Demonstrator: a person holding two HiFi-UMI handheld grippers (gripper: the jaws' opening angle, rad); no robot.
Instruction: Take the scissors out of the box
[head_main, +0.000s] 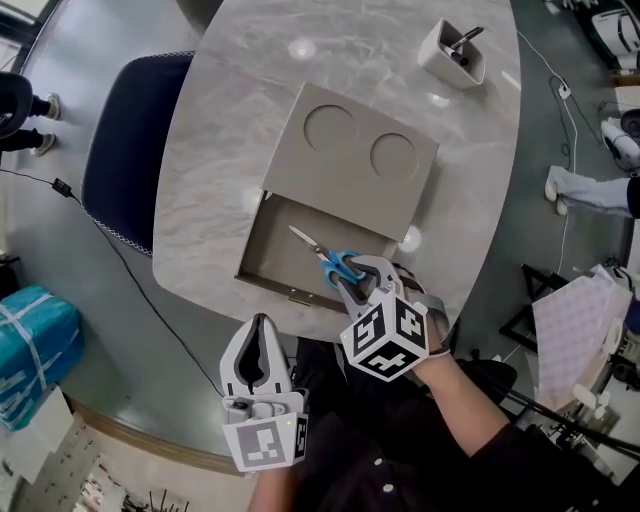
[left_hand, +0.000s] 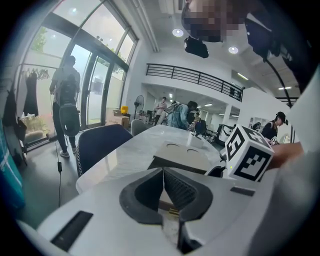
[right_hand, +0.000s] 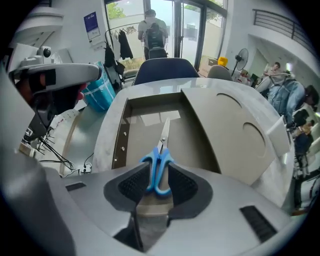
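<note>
The scissors (head_main: 325, 256) with blue handles lie in the open grey box (head_main: 268, 250), blades pointing to the far left. The box's lid (head_main: 350, 160), with two round recesses, is slid away toward the far right. My right gripper (head_main: 355, 285) points steeply down over the handles. In the right gripper view the blue handles (right_hand: 159, 167) sit between its spread jaws (right_hand: 156, 171), and the pads stand close beside them without a clear squeeze. My left gripper (head_main: 262, 322) hangs below the table's near edge, shut and empty; its jaws (left_hand: 163, 172) meet in the left gripper view.
A white holder (head_main: 453, 52) with a dark pen stands at the far right of the marble table (head_main: 220, 130). A dark blue chair (head_main: 125, 150) stands at the table's left. A teal package (head_main: 35, 335) and cables lie on the floor at left.
</note>
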